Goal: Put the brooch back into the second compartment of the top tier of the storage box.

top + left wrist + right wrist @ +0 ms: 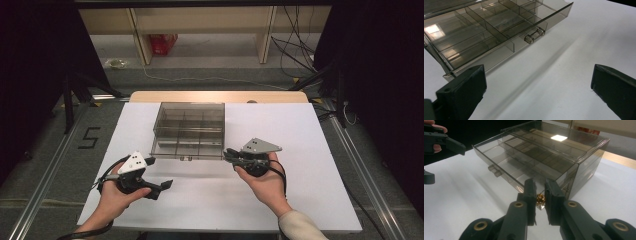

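L claw hangs released over the white desk, just off the front-left corner of the drawer box; we keep it wide & clear. Box sits mid-desk, its drawer pulled out a bit, knob facing us. R claw is clenched on a small gold bead, right by the box's front-right corner. Next, as we judge it: lift over the drawer rim, centre above one compartment, let go low so the bead won't bounce out. L could steady the box.
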Tool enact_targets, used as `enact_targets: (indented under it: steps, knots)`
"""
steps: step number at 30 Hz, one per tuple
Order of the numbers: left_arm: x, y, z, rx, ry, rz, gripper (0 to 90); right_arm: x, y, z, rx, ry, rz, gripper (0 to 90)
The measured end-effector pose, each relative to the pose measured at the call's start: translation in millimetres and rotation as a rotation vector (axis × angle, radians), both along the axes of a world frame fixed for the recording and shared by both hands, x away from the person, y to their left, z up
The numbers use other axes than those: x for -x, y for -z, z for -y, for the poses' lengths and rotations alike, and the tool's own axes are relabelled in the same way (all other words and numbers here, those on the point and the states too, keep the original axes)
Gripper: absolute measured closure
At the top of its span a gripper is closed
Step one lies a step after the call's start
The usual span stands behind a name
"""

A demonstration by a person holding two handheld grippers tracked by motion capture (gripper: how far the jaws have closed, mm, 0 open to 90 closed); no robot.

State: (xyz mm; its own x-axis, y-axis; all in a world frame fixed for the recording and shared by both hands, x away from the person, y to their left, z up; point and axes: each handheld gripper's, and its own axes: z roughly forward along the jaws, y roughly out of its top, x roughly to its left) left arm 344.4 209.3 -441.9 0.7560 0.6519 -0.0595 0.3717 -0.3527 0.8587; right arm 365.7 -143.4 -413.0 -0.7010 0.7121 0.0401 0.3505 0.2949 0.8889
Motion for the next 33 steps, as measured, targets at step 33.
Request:
enact_targets:
  steps: [33]
  knots:
    - [0.3,-0.3,0.2,-0.001,0.002,0.001,0.0,-4.4,0.1,-5.5,-0.003,-0.002,0.001,80.7]
